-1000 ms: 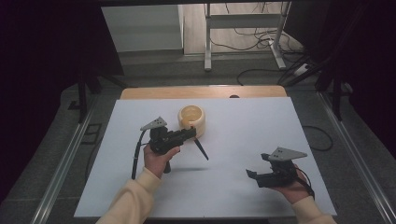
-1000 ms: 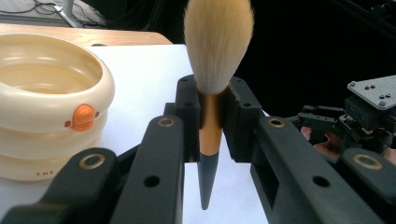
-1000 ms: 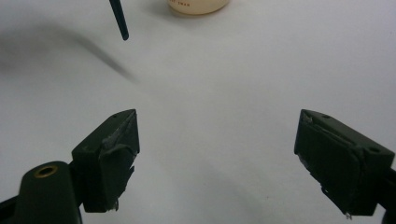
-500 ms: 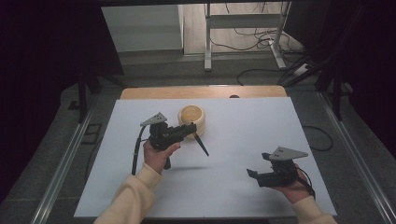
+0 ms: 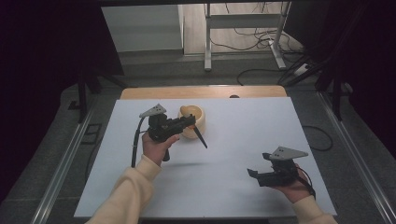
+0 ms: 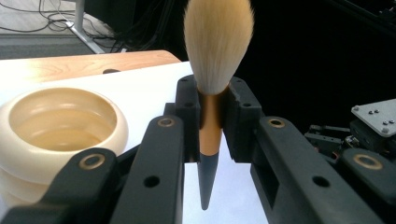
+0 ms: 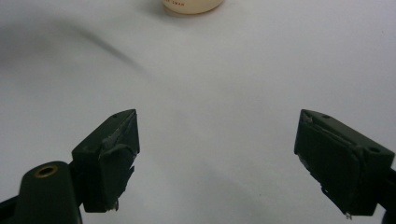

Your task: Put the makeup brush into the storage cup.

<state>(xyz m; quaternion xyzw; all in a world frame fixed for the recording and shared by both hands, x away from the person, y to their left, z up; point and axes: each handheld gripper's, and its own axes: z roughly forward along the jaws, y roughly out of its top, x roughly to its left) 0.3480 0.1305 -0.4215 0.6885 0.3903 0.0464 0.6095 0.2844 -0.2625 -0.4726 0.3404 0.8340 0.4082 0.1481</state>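
Observation:
A make-up brush (image 6: 217,42) with pale bristles, a copper ferrule and a dark pointed handle stands between the jaws of my left gripper (image 6: 211,100), which is shut on the ferrule. In the high view my left gripper (image 5: 188,122) is raised beside the cream bowl (image 5: 195,117); the brush's bristle end is at the bowl's near rim and the brush handle (image 5: 201,138) slants down to the right. The bowl (image 6: 60,126) looks empty. My right gripper (image 5: 254,173) is low over the table at the front right, open, with nothing between its fingers (image 7: 119,135).
A white sheet (image 5: 233,140) covers the table, with a wooden strip (image 5: 205,92) along the far edge. Cables and a metal stand (image 5: 243,37) lie on the floor beyond it. The bowl's base (image 7: 191,3) shows far ahead of my right gripper.
My left gripper has carried the brush away from the person and closer to the bowl, so the bristles now reach its rim. The right gripper has barely moved.

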